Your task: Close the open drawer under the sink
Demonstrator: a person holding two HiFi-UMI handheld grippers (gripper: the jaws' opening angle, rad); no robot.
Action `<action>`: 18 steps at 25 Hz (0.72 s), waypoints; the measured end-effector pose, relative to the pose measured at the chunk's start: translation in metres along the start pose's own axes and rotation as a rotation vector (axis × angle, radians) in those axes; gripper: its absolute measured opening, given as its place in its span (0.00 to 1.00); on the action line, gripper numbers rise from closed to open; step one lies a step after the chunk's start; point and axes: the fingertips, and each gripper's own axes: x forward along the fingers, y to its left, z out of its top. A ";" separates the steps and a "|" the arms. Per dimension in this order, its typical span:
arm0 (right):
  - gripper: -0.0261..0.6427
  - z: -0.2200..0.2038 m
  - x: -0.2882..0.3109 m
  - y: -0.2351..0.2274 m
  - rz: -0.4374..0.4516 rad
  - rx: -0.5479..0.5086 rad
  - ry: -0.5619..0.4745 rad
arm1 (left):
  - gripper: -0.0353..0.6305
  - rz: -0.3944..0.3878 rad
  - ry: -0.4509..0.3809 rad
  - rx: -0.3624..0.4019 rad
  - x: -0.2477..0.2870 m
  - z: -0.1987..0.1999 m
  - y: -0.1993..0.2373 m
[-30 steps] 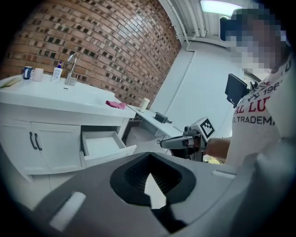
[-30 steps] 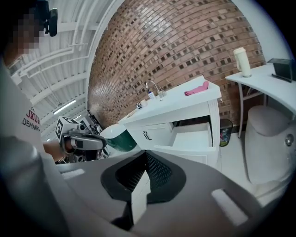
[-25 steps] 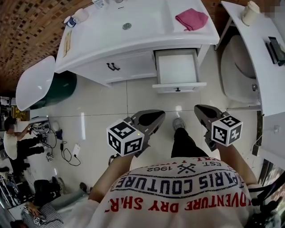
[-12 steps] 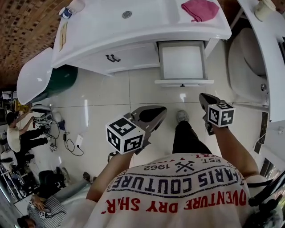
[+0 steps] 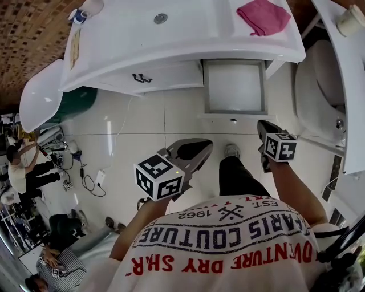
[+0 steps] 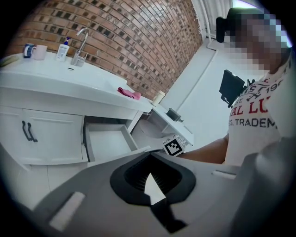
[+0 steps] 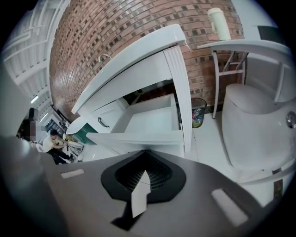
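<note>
We hold the left gripper (image 5: 197, 149) and right gripper (image 5: 263, 128), jaws pressed together, facing the open drawer (image 5: 235, 86). It juts lengthwise toward us under the sink (image 5: 161, 18), showing only its white bottom.

sink counter (image 5: 171, 40): far part cut by top edge of head view. drawer (image 5: 235, 85): rear hidden under counter. toilet (image 5: 316, 97): partly hidden under shelf (image 5: 345, 85).

Bathroom: white vanity (image 5: 188, 34) with tap (image 6: 79, 44) and soap bottle (image 6: 63, 48) against brick wall (image 6: 138, 41), toilet (image 5: 319, 85) just beside, glossy white floor tiles (image 5: 142, 131), pink cloth (image 5: 263, 16) on counter
</note>
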 end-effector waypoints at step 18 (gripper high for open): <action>0.05 0.109 0.061 -0.027 -0.004 0.040 -0.037 | 0.03 0.074 -0.026 -0.053 0.003 0.033 0.046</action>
